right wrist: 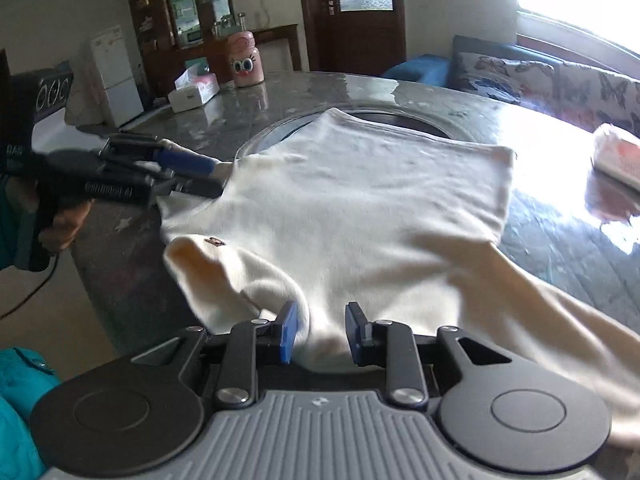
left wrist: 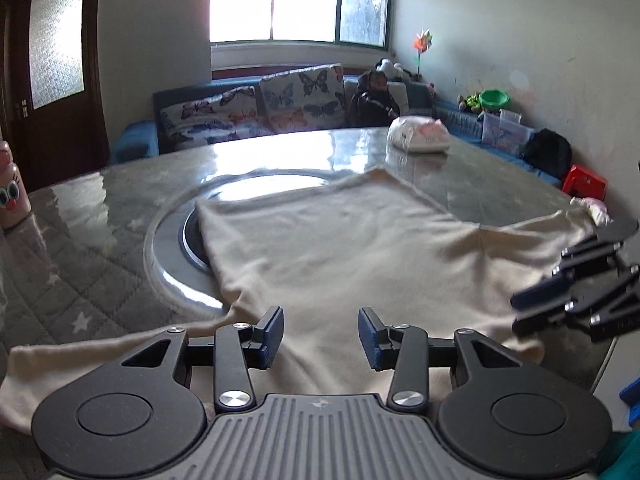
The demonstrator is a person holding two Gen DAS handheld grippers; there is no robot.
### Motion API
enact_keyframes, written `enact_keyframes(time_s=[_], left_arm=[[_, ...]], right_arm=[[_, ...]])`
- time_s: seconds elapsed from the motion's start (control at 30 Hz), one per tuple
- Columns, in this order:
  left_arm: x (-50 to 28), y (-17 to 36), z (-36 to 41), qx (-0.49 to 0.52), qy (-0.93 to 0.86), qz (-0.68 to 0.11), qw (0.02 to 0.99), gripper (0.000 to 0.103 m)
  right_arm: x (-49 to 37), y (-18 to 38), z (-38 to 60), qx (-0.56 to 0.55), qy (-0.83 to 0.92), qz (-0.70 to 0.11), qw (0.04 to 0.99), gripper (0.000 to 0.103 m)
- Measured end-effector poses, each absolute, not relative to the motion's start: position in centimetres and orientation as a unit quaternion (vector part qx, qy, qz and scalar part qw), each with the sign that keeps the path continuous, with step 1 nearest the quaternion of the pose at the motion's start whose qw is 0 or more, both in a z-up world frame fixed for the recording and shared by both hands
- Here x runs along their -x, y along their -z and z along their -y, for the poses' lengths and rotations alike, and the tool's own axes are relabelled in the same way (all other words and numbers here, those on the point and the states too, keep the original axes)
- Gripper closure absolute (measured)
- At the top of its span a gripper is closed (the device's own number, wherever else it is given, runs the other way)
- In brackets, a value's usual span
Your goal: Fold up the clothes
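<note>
Fingers of both grippers parted over cream shirt (left wrist: 340,248).
Left gripper (left wrist: 321,338) hovers above near hem; right gripper (right wrist: 322,334) straddles a raised fold.

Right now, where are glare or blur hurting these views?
Left wrist view: window blown out, glare streaks on the table, right tool smeared. Right wrist view: table whites out at right; near sleeve of the shirt blurred.

The cream shirt (left wrist: 340,248) covers part of the table's round inset (left wrist: 168,240). The right gripper (left wrist: 520,312) is motion-blurred; its grip on cloth is unclear.
</note>
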State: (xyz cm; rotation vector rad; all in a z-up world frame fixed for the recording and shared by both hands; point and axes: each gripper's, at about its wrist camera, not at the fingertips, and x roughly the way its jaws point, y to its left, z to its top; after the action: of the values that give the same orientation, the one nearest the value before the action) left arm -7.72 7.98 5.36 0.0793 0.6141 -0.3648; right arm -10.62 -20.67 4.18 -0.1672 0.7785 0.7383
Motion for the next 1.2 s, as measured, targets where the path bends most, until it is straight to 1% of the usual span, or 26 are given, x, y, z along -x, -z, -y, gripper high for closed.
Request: enact_keyframes(time_s=[0.1,0.3,0.37,0.4,0.43,0.5,0.67,0.77,0.87,0.9,0.93,1.0,1.1,1.2], left_arm=[[7.4,-5.8,-6.1,-0.035,0.204,-0.293,0.934,0.059],[7.0,-4.7,-0.3,-0.032,0.274,-0.297,0.914,0.058],[7.1,-4.4,1.4,-0.033,0.295,-0.297,0.908,0.058],[7.1,-4.3,2.1,-0.036,0.303,-0.297,0.905,0.057],[7.1,-4.2,2.9,-0.038,0.311,-0.297,0.902,0.057],[7.2,-3.8,3.9,-0.043,0.324,-0.299,0.896,0.057],[7.8,-2.6,5.2,-0.066,0.35,-0.318,0.879,0.057],[8.4,-1.9,5.3,-0.077,0.356,-0.332,0.87,0.057],[8.9,-1.8,5.2,-0.093,0.362,-0.33,0.867,0.057],[8.9,-2.0,5.2,-0.095,0.365,-0.331,0.865,0.057],[8.8,-2.0,5.2,-0.098,0.37,-0.332,0.862,0.056],[8.8,-2.2,5.3,-0.107,0.375,-0.332,0.859,0.056],[8.7,-2.7,5.4,-0.121,0.376,-0.326,0.859,0.056],[8.6,-2.9,5.4,-0.124,0.385,-0.326,0.855,0.056]], right_arm=[[10.7,-5.0,23.1,0.058,-0.321,-0.358,0.875,0.075],[10.4,-5.3,29.6,0.028,-0.189,-0.35,0.917,0.074],[10.3,-5.2,31.9,0.023,-0.143,-0.347,0.927,0.072],[10.2,-5.0,33.0,0.02,-0.118,-0.346,0.93,0.067],[10.1,-4.9,33.9,0.019,-0.097,-0.345,0.933,0.066],[9.9,-4.5,36.0,0.015,-0.054,-0.341,0.938,0.066],[9.1,-3.2,39.6,-0.026,0.006,-0.351,0.936,0.065],[8.9,-2.0,41.0,-0.047,0.012,-0.361,0.931,0.065],[8.9,-1.5,41.4,-0.055,0.012,-0.36,0.931,0.065],[8.9,-1.6,41.3,-0.054,0.008,-0.36,0.931,0.068],[8.9,-1.7,41.1,-0.052,0.004,-0.361,0.931,0.076],[8.7,-1.9,40.7,-0.041,0.0,-0.36,0.932,0.088],[8.2,-2.7,39.8,-0.008,0.002,-0.349,0.937,0.093],[7.9,-4.0,39.0,0.035,0.013,-0.322,0.946,0.094]])
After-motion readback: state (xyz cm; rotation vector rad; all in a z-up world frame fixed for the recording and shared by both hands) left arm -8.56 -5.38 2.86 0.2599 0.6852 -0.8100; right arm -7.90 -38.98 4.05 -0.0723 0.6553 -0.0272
